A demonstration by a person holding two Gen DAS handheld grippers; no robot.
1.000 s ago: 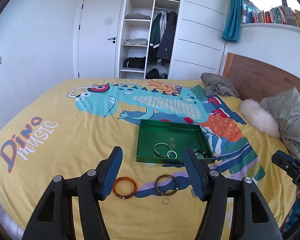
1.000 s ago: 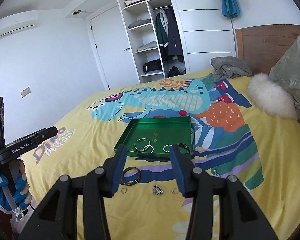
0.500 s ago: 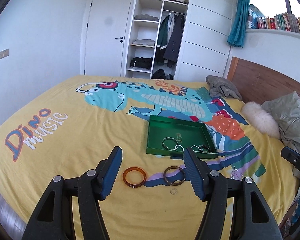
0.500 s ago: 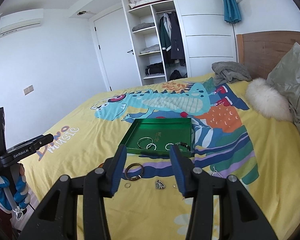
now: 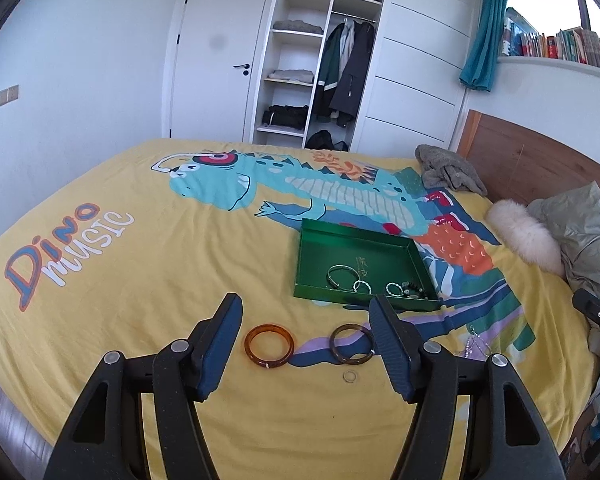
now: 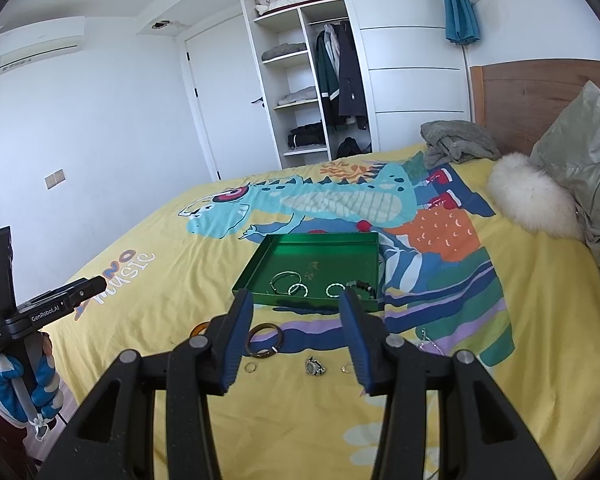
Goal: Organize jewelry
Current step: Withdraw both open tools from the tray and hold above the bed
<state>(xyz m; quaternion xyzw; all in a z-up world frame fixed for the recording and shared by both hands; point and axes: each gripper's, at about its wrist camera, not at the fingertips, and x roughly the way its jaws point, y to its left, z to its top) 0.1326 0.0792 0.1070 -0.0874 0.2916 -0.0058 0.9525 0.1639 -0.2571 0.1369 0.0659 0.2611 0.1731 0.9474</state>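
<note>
1. The left gripper (image 5: 306,344) hangs above the yellow dinosaur-print bedspread (image 5: 148,272), jaws standing well apart with nothing between the pads.
2. The right gripper (image 6: 298,334) is likewise parted and empty, above the same bedspread.
3. Nearest on the cloth, in the left wrist view, a small thin plain ring (image 5: 350,376) lies alone.
4. Just beyond it sit a translucent amber bangle (image 5: 269,345) and, to its right, a dark brown bangle (image 5: 352,347), near each other but apart.
5. The right wrist view also shows a small silver-and-dark ornament (image 6: 315,367) and a tiny wire ring (image 6: 347,367) on the bedspread.
6. Further on stands a shallow green rectangular metal tray (image 5: 320,240); inside, along its near edge, lie a silver bangle (image 5: 342,277), two small pale rings (image 5: 362,287) and a dark beaded bracelet (image 5: 414,291).
7. At the headboard end rest a crumpled grey garment (image 5: 448,170) and a white fluffy cushion (image 5: 524,236).
</note>
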